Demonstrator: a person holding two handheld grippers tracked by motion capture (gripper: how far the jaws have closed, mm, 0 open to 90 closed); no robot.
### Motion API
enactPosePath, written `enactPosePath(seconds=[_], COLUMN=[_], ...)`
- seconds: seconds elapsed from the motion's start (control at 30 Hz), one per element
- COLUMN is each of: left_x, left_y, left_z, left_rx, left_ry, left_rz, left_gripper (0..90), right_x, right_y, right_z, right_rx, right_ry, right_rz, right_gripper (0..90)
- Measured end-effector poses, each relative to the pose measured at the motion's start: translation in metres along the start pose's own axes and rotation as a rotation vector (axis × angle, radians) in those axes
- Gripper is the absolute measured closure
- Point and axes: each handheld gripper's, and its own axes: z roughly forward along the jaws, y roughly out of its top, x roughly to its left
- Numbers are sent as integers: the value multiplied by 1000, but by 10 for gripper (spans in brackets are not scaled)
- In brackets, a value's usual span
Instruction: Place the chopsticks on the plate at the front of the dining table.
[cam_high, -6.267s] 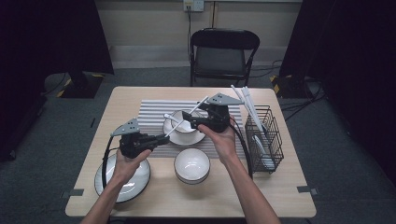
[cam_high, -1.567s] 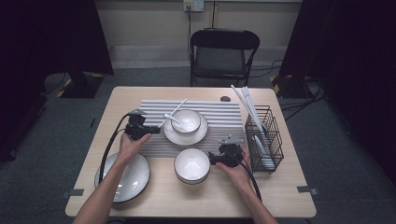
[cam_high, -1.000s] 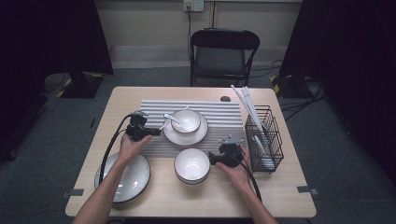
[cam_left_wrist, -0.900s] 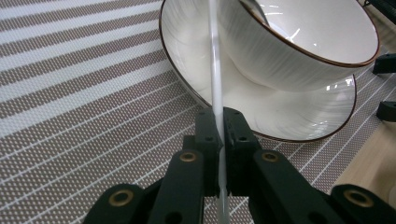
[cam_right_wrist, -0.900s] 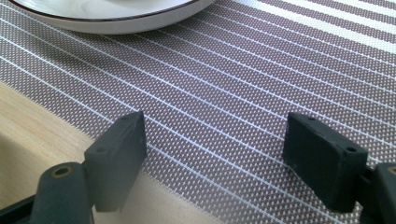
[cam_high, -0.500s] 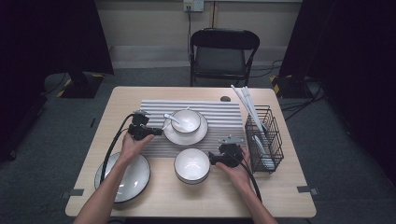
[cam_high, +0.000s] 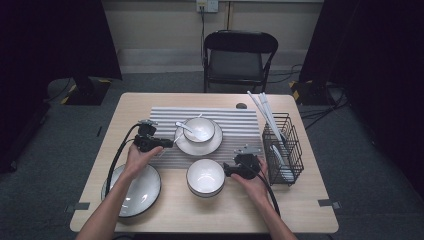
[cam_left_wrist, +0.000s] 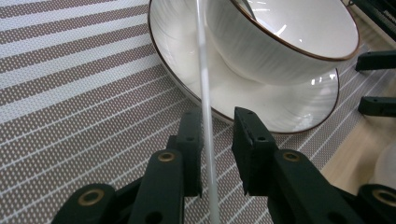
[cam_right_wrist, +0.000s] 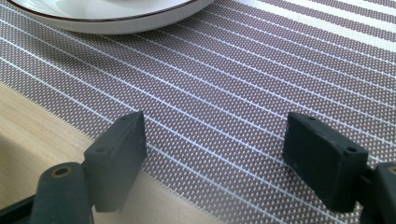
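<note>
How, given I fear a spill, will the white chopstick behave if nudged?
The white chopstick looks straight and thin, so probably stiff and light. Its glossy surface suggests it is slippery. Leaning on the saucer rim between the left gripper's jaws, which have just been opening and do not clamp it, it may roll or slide.

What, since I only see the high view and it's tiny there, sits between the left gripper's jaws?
Observer: A thin white chopstick runs between the jaws of the left gripper, which have just been opening; a gap shows beside it.
Operator: Where does its far end go?
Observer: It crosses the plate at the rim and passes beside the bowl.
Operator: And the right gripper?
Observer: The right gripper is open wide over the striped mat, nothing between its jaws.
</note>
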Motion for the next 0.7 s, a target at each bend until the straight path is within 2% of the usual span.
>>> enactPosePath(seconds=[0.07,0.17,0.3,0.37,0.43,0.47,0.53,0.63,0.7], left_x=[-2,-4,-6,-6,-5,-6,-7,-7,-6], left_y=[-3,-5,-9,-13,-15,-15,-15,-15,-15], left_z=[-3,-6,-11,-10,-10,-9,-8,-5,-3], left_rx=[-1,20,15,24,33,48,58,64,59], left_ry=[-9,12,1,18,-1,15,24,33,29], left_rz=[8,34,35,39,30,44,52,54,51], left_gripper=[721,700,690,680,668,668,687,798,840], right_x=[0,0,0,0,0,0,0,0,0], right_y=[0,0,0,0,0,0,0,0,0], right_z=[0,0,0,0,0,0,0,0,0], right_rx=[0,1,1,1,1,1,1,0,1], right_ry=[0,-3,-3,-1,-3,-3,-3,-1,-3], right_rz=[1,2,2,3,2,1,2,2,2], right_gripper=[207,206,206,206,206,206,206,206,206])
